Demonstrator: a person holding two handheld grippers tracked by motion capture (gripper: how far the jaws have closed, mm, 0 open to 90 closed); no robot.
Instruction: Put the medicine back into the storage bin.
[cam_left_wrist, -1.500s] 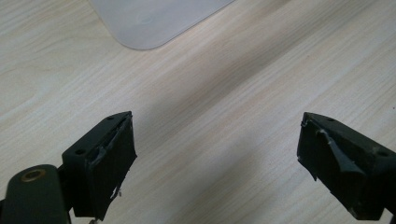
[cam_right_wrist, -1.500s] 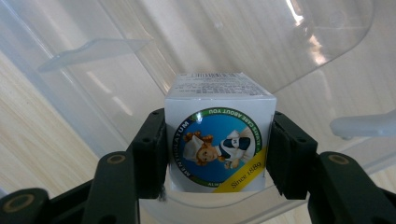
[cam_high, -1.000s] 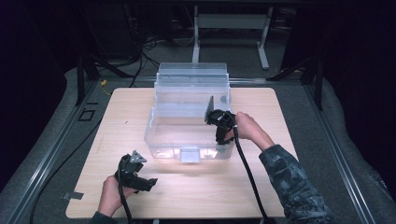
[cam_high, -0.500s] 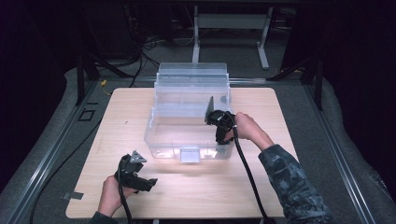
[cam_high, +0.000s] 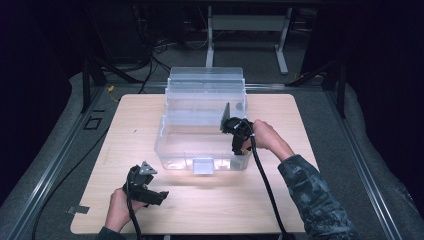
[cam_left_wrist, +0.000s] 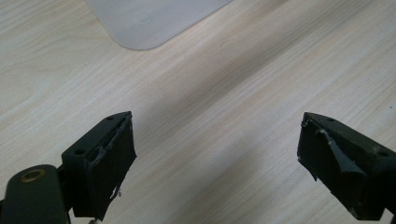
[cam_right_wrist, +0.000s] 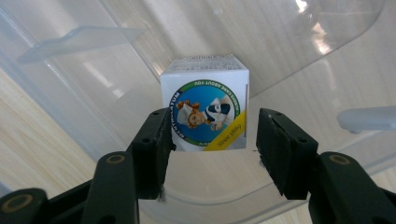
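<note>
1. The left tool (cam_high: 150, 192) rests near the desk's (cam_high: 280, 200) front edge, jaws wide apart and empty.
2. The right tool (cam_right_wrist: 212, 144) reaches into the clear bin (cam_high: 205, 125), jaws half open around the small white box (cam_right_wrist: 205, 109); the left pad touches, the right shows a gap.
3. Best to centre the box before squeezing.
4. The box carries a round blue cartoon label.

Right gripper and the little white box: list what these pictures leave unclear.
- Grip: in the right gripper view, the right gripper has one pad at the white box and a gap at the other; real pressing can't be judged.
- Box lettering: too small to read, its lower edge hidden by the jaws.
- High view: the box is hidden behind the hand and the clear bin wall.
</note>
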